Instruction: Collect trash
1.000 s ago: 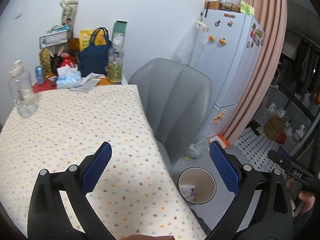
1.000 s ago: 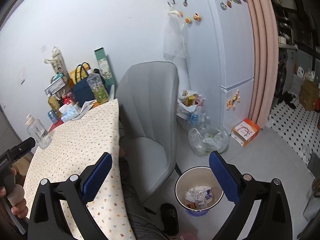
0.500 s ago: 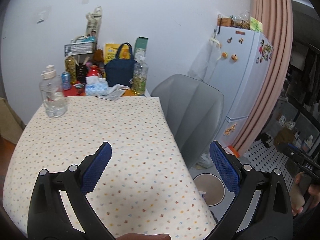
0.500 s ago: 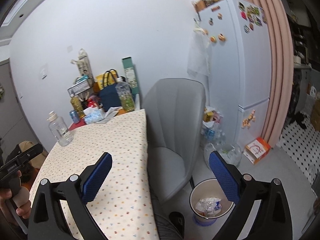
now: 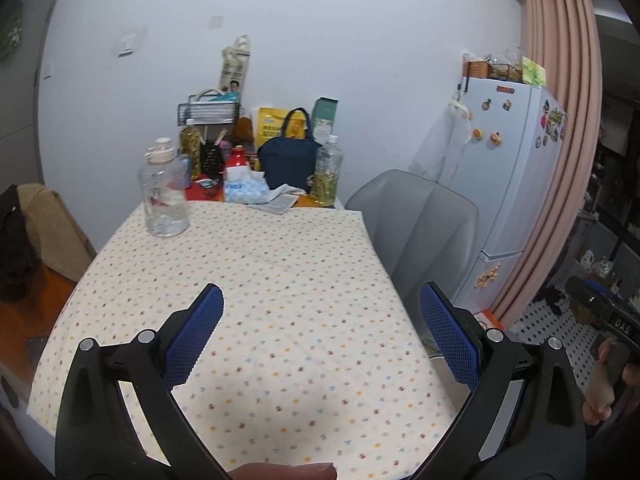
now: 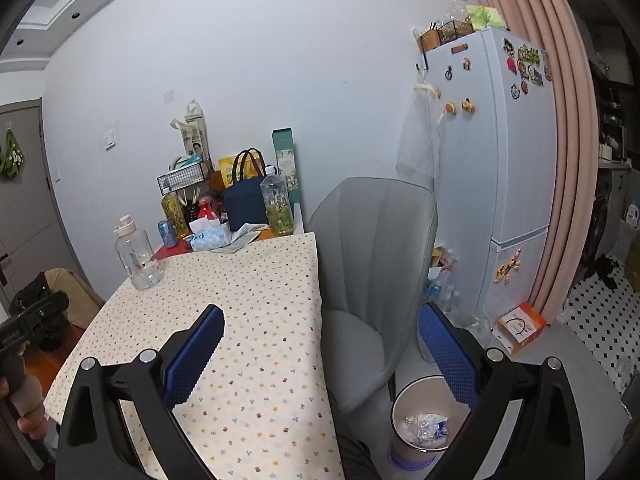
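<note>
A round trash bin (image 6: 404,436) with crumpled wrappers (image 6: 424,426) inside stands on the floor beside the grey chair (image 6: 376,264), in the right wrist view. My right gripper (image 6: 320,344) is open and empty, held above the table edge and chair. My left gripper (image 5: 320,332) is open and empty above the dotted tablecloth (image 5: 256,280). The bin is hidden in the left wrist view. A tissue pack (image 5: 244,192) and papers (image 5: 280,202) lie at the table's far end.
A clear jug (image 5: 164,204), a green-tea bottle (image 5: 329,176), a navy bag (image 5: 290,160) and several small items crowd the far table end. A white fridge (image 6: 500,180), pink curtain (image 6: 560,120), plastic bags (image 6: 444,280) and an orange box (image 6: 520,326) are at the right.
Both grippers have risen and tilted up toward the table and wall. The bin has left the left wrist view and dropped lower in the right one. Jaws stayed open.
</note>
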`<state>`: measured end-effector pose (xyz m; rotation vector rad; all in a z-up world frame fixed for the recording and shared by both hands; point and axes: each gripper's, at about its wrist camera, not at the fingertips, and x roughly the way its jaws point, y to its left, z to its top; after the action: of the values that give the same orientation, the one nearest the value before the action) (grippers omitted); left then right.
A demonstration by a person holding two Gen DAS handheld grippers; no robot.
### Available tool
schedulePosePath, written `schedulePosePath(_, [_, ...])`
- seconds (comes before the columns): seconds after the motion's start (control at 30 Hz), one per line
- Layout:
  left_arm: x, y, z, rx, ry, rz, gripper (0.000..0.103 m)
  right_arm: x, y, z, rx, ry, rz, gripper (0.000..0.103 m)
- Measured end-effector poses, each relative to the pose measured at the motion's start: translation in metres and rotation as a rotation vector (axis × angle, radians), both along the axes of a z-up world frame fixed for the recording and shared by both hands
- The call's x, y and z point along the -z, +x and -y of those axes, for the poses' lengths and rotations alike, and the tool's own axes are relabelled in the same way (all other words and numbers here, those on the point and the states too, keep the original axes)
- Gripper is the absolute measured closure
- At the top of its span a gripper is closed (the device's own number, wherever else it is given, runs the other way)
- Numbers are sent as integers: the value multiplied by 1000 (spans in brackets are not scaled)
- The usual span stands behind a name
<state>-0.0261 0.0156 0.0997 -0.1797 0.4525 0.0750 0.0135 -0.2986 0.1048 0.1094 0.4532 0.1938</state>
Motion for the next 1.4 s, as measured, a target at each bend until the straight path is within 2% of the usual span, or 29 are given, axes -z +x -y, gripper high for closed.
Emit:
schedulePosePath(0.27, [7, -12, -16, -48, 0, -12, 6, 5, 0, -22, -43, 58, -58, 8])
schedulePosePath(0.5, [4, -14, -16, -53, 8, -8, 6, 7, -5, -41, -86, 32, -55, 8])
schedulePosePath(0.9, [4, -13, -12, -38, 10, -9, 6, 6, -7, -42, -84, -1, -44, 8])
schedulePosePath(1.4, [7, -12, -9, -32, 16, -19, 6, 13, -2, -37, -72, 0, -71, 8])
